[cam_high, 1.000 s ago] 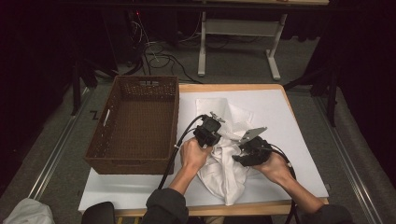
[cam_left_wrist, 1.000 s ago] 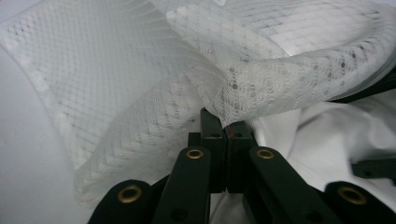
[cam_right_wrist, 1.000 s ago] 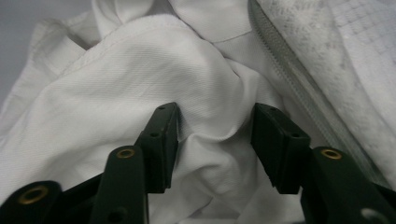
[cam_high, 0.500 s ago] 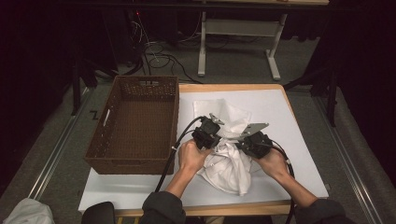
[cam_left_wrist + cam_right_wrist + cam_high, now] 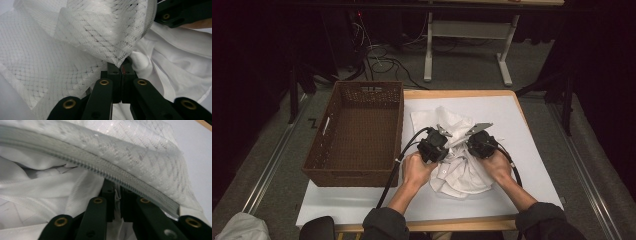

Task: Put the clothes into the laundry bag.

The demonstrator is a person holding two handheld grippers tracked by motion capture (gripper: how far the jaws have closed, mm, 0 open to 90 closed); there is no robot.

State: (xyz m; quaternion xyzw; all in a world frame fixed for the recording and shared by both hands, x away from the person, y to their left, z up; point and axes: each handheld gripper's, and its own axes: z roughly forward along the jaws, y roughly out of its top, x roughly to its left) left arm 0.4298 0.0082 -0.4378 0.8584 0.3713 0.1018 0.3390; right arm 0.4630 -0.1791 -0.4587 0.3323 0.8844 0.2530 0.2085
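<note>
The person sat at the near edge of the desk [image 5: 532, 150], forearms coming in low, with 1 gripper in each hand. Both met over a bundle of white cloth [image 5: 462, 172] that lay crumpled on the white desk top, just right of the brown wicker basket [image 5: 357, 132]. The basket stood at the desk's left side, not touching the cloth.

The left gripper [image 5: 435, 145] sat at the bundle's left upper edge and the right gripper [image 5: 482, 144] just beside it on the right, the 2 close together with cloth between them. A black cable trailed from each back toward the person.

From the left gripper view, the left gripper [image 5: 121, 68] had its jaws pressed together, pinching a fold of the mesh laundry bag [image 5: 75, 50] where the netting gathered to a point. Plain white fabric [image 5: 180, 65] lay bunched to its right, and the other gripper's black jaw showed at the top corner.

From the right gripper view, the right gripper [image 5: 115, 192] was likewise pinched, a sliver of white material caught between its tips; it seemed to be the bag's edge just under the zipper [image 5: 105, 168], though the fold hid the exact spot. The zipper ran slantwise across, mesh above it and smooth cloth below.
</note>
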